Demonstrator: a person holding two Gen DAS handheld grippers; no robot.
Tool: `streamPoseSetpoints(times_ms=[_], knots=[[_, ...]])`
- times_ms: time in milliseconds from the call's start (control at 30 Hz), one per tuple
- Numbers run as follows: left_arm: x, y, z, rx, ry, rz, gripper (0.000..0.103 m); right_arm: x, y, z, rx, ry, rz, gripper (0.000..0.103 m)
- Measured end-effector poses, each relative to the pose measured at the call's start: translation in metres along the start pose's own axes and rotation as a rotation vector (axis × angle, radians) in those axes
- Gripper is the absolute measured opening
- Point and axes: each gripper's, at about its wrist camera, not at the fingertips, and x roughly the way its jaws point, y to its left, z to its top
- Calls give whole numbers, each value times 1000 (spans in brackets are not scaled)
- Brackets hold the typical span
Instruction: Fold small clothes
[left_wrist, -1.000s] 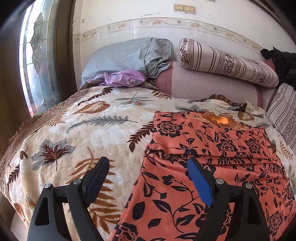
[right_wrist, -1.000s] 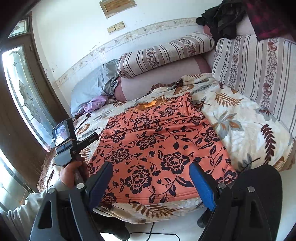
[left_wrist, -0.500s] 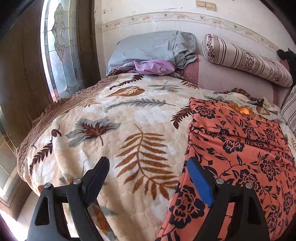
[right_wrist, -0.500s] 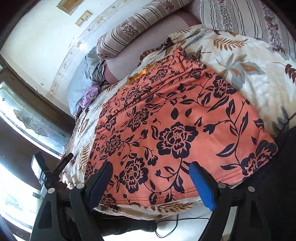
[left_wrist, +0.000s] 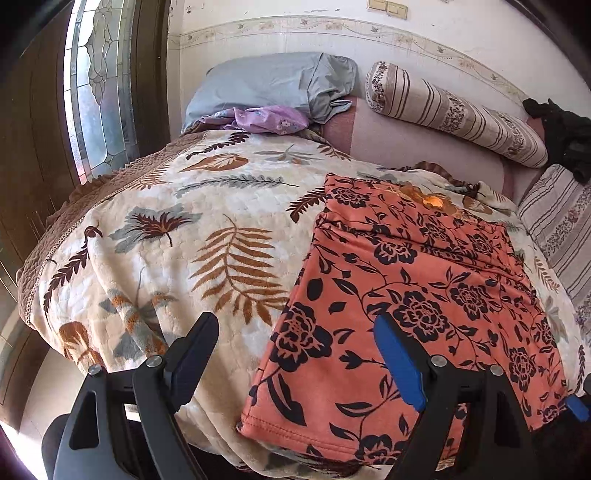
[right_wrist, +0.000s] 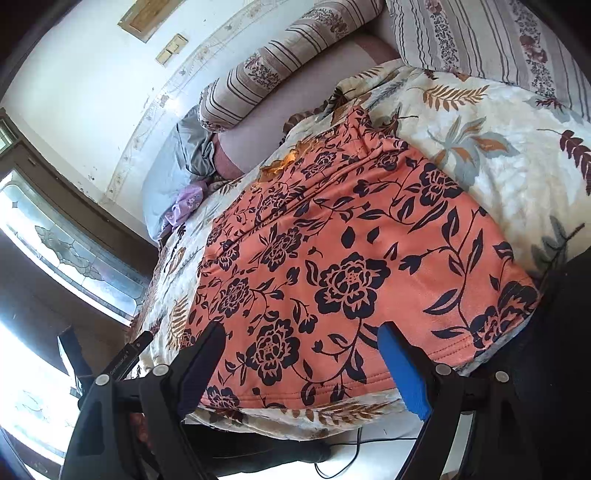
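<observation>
While both of my hand-held grippers gaped empty, the orange floral garment (left_wrist: 417, 295) lay flat on the bed (left_wrist: 155, 236), long axis toward twelve o'clock, its near hem just ahead of my right hand-held gripper (right_wrist: 301, 363); my left hand-held gripper (left_wrist: 295, 356) straddled its left edge.

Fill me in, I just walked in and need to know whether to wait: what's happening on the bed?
A person is about to fold an orange floral garment that lies spread flat on a leaf-patterned blanket. They hold a two-finger tool in each hand. The left gripper hovers over the garment's near left corner, the right gripper over its near hem. Both have their fingers open and hold nothing. No fold has been started from this edge.
</observation>
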Motion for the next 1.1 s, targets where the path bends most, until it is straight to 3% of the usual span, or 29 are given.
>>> streamPoseSetpoints(times_ms=[400, 767, 933, 1100], knots=[[-17, 2, -5, -31, -8, -48, 86, -18, 17, -1, -52, -54, 2, 87], [6, 15, -18, -91, 63, -38, 86, -11, -13, 0, 12, -37, -39, 87], [6, 31, -19, -126, 91, -41, 86, -17, -38, 34, 20, -35, -23, 87], [12, 58, -24, -182, 148, -33, 86, -28, -95, 84, 28, 4, -78, 87]])
